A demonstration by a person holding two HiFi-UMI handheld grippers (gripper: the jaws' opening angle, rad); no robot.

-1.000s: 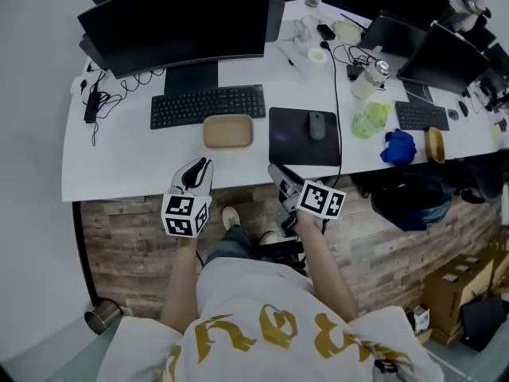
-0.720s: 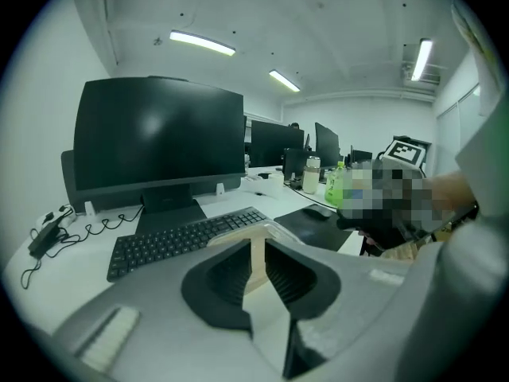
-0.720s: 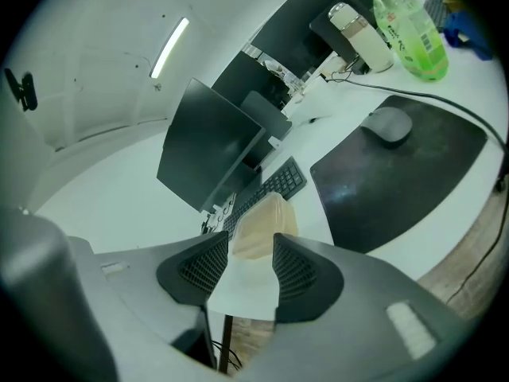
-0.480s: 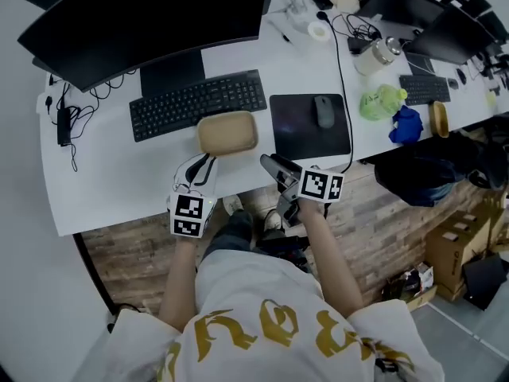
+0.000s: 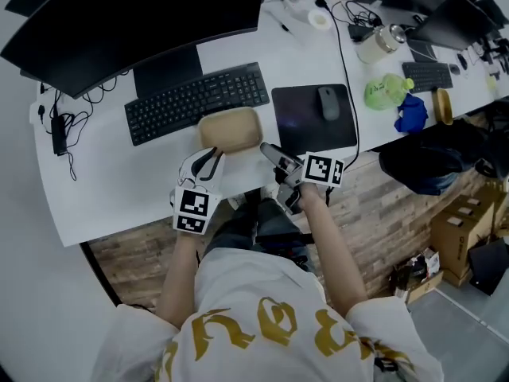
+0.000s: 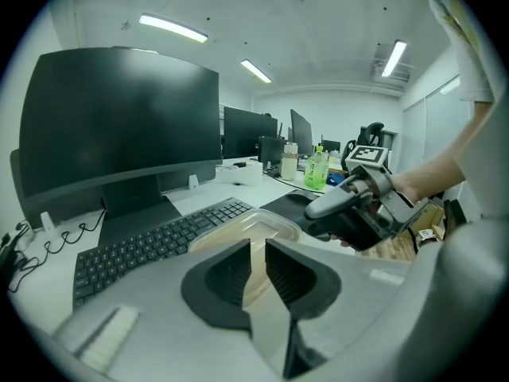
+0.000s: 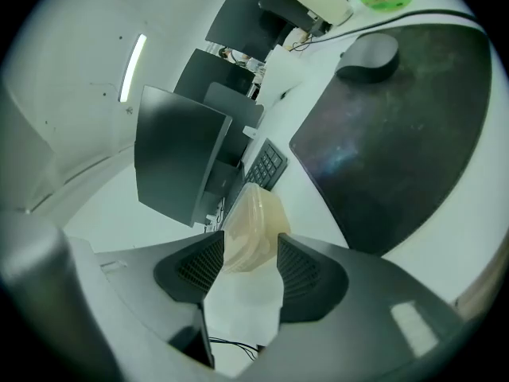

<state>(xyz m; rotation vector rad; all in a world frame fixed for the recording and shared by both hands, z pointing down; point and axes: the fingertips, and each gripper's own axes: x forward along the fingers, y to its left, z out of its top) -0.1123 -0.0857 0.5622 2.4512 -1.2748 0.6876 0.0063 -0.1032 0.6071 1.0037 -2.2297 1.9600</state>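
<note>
Sitting on the white desk just in front of the keyboard, the tan box lies untouched. The left gripper and right gripper point at it from the near edge, jaws parted, empty. A mouse pad lies beside the box.

The container is beige, keyboard and mouse pad black, desk white, bottle green.

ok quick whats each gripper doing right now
Left gripper: jaws open narrowly, holding nothing, close to the tan lidded plastic container.
Right gripper: jaws open, holding nothing, aimed at the same container.
</note>
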